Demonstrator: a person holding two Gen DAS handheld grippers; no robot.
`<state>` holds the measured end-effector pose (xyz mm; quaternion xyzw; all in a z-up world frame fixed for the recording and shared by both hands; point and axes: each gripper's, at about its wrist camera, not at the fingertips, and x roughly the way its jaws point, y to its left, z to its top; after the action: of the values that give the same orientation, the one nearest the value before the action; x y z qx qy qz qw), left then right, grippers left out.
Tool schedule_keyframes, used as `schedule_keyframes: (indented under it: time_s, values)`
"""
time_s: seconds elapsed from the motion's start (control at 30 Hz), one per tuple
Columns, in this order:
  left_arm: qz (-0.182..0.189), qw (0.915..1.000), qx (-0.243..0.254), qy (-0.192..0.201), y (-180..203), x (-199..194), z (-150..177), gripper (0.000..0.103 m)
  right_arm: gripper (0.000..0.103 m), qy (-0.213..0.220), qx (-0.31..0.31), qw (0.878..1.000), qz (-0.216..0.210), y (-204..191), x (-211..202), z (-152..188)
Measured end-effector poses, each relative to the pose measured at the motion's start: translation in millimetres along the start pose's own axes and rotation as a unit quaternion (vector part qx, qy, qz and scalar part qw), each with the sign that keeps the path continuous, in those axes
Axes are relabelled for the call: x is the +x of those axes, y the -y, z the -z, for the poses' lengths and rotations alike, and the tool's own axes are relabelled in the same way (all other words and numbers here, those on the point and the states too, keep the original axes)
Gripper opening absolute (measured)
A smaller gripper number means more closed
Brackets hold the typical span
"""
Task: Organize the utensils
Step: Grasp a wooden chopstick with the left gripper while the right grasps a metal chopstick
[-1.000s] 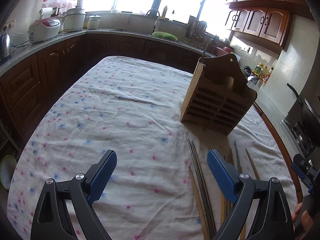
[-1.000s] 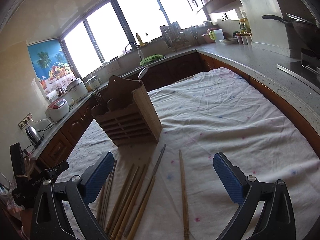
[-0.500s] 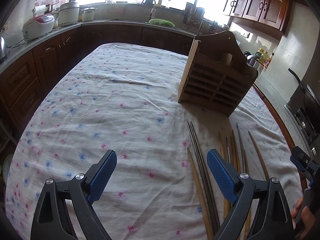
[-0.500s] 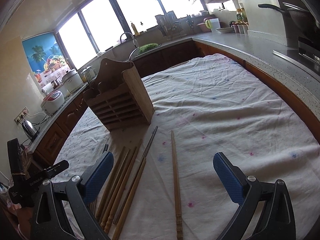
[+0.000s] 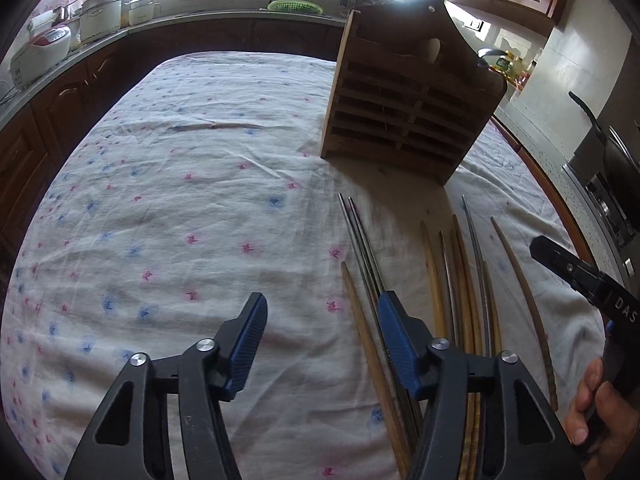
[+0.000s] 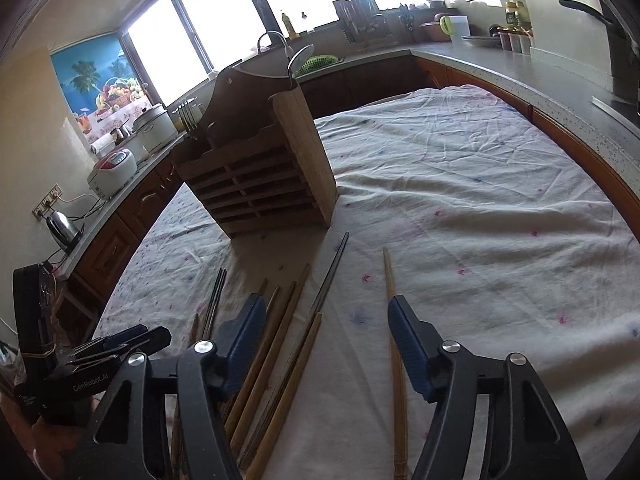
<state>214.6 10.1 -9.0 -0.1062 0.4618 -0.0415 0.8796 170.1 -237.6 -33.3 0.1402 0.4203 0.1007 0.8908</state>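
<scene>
A slatted wooden utensil holder (image 5: 408, 104) stands on the cloth-covered table (image 5: 160, 200); it also shows in the right wrist view (image 6: 264, 176) with a fork and a spoon in it. Several wooden and metal chopsticks (image 5: 460, 280) lie on the cloth in front of the holder, and they also show in the right wrist view (image 6: 288, 328). My left gripper (image 5: 320, 336) is open and empty, low over the cloth, its right finger over the leftmost chopsticks. My right gripper (image 6: 324, 340) is open and empty, straddling several chopsticks, with one wooden chopstick (image 6: 390, 280) by its right finger.
Dark wooden kitchen counters ring the table, with a rice cooker (image 6: 112, 168), a kettle (image 6: 62, 226), a sink with a green basket (image 5: 294, 6) and pots. A stove with a pan (image 5: 608, 148) is on the right. The right gripper's body (image 5: 592, 292) shows at the left view's edge.
Both grippers have moved forward and down toward the chopsticks and holder. Both jaws have narrowed but stay open.
</scene>
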Motion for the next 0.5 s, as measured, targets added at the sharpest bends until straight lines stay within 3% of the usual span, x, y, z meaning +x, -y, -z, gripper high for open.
schedule_keyframes:
  time_s: [0.13,0.3,0.5]
  values:
    - [-0.002,0.9997,0.011,-0.02,5,15,-2,0.037,0.049,-0.025,-0.006,1.0,0.011,-1,23,-9]
    - [-0.023,0.9989,0.039,-0.014,15,24,-5,0.035,0.038,-0.049,-0.007,0.998,0.032,1,53,-20]
    - [-0.055,0.9949,0.085,-0.002,32,33,-3,0.019,0.03,-0.07,-0.041,0.994,0.069,-6,85,-30]
